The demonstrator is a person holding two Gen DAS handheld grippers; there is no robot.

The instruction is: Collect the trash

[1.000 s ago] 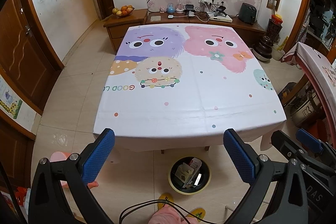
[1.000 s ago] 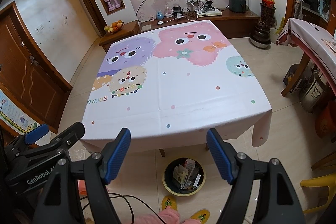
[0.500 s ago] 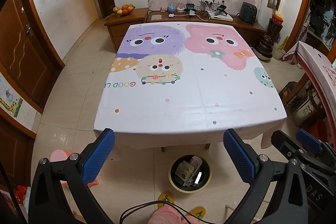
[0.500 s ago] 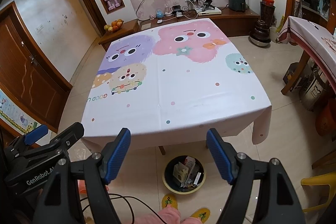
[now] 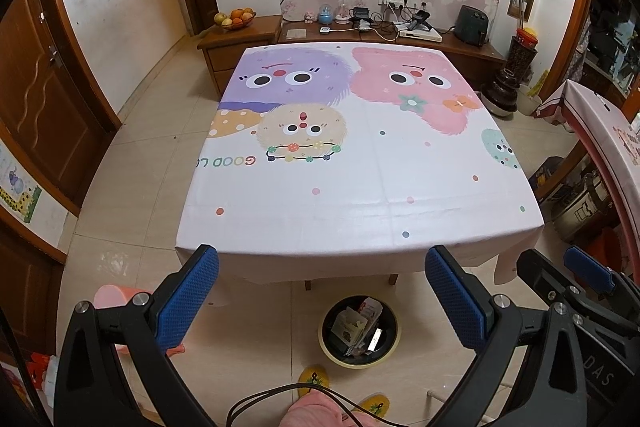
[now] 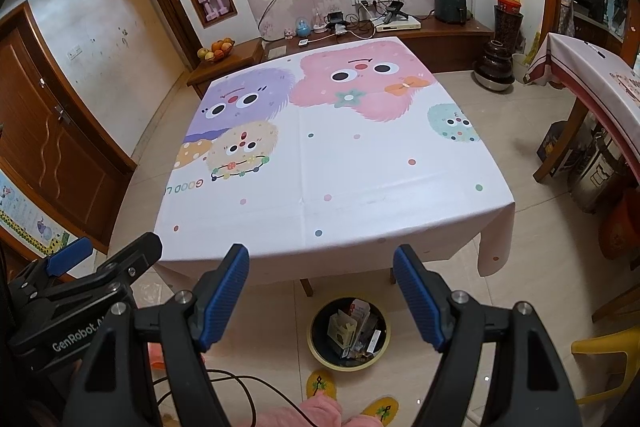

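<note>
- The left hand-held gripper (image 5: 320, 297) is held above the floor short of the counter's near edge, jaws wide apart and holding nothing; judging by that, it is idle, not reaching.
- The right hand-held gripper (image 6: 322, 293) is raised alongside it, also spread and unloaded, pointing over the same near edge.
- Both aim across the counter (image 5: 360, 219), which a cartoon cloth (image 6: 340, 163) covers to every edge; no loose litter shows on it from near edge to far corners.
- The trash (image 6: 352, 327), cartons and wrappers, sits in a bin (image 5: 394, 349) on the floor just below the near edge, near the legs, probably placed there so pieces can be dropped from the edge.
- Slippers (image 6: 322, 383) and a cable (image 5: 280, 393) lie on the floor by the bin, at the person's feet.
- My guess is that collecting is finished or nearly so; whether scraps remain under the counter I cannot tell.
</note>
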